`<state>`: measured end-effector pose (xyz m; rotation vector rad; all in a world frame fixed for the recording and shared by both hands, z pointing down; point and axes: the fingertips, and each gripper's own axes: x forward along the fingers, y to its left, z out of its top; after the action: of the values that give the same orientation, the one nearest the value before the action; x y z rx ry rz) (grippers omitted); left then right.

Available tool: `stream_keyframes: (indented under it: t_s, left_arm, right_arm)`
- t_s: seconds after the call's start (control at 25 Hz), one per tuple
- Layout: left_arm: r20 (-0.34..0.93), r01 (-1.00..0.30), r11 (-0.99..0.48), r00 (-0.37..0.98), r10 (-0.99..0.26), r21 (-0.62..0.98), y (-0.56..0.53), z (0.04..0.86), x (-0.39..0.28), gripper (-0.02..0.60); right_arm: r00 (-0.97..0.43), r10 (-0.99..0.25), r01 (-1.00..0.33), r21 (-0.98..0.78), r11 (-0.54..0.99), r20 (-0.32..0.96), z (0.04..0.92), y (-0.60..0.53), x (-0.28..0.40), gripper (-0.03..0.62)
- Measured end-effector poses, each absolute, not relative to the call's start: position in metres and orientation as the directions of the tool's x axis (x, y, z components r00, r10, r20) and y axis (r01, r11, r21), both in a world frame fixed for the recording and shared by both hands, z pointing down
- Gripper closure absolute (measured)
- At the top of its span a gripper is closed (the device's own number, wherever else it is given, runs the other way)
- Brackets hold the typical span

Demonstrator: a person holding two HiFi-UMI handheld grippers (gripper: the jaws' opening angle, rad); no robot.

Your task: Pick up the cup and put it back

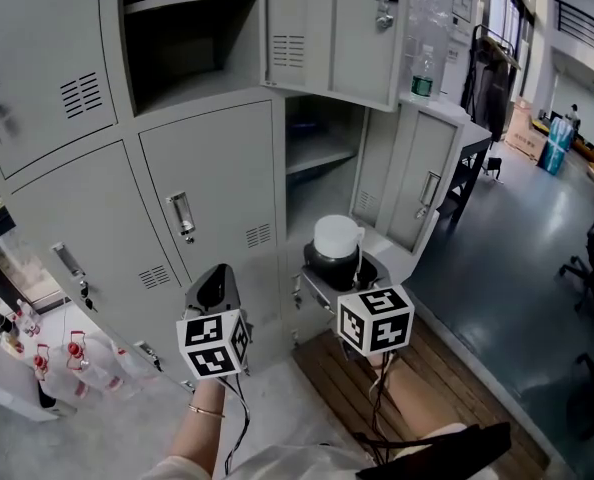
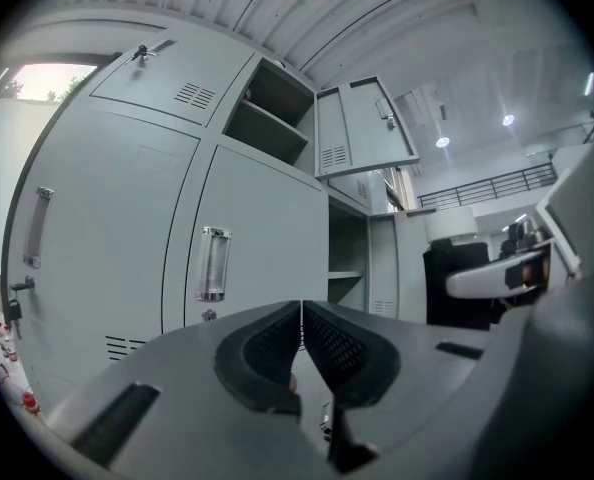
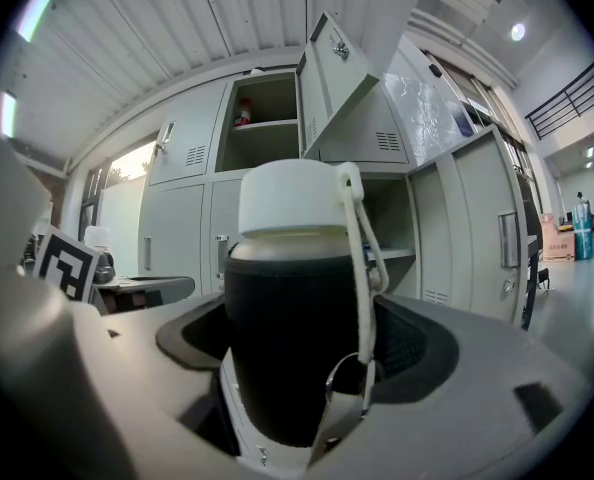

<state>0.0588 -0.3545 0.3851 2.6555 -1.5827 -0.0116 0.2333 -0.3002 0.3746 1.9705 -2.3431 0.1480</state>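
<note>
The cup (image 1: 337,245) is a black bottle with a white lid and a white carry strap. My right gripper (image 1: 341,266) is shut on it, in front of the open middle locker compartment (image 1: 317,158). In the right gripper view the cup (image 3: 299,313) stands upright between the jaws, its strap hanging down its right side. My left gripper (image 1: 215,290) is held to the left, before a closed locker door (image 1: 212,193). In the left gripper view the left gripper (image 2: 301,343) has its pads pressed together with nothing in them.
Grey metal lockers (image 1: 67,148) fill the wall ahead; an upper compartment (image 1: 187,28) stands open. Open doors (image 1: 422,173) jut out on the right. A clear bottle (image 1: 423,76) stands on a ledge. Several bottles (image 1: 72,353) lie at lower left. A wooden pallet (image 1: 447,368) is underfoot.
</note>
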Motion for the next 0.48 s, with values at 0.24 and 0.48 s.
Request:
stream_keyframes:
  t_s: [0.24, 0.48]
  left_arm:
    - [0.030, -0.879, -0.473, 0.475, -0.879, 0.056, -0.360, 0.393, 0.057, 0.569]
    - [0.031, -0.882, -0.469, 0.471, -0.882, 0.048, -0.368, 0.401, 0.056, 0.569]
  right_arm:
    - [-0.169, -0.976, -0.986, -0.031, 0.166, 0.138, 0.386, -0.309, 0.238, 0.195]
    - [-0.158, -0.978, -0.987, -0.039, 0.154, 0.136, 0.397, -0.334, 0.254, 0.195]
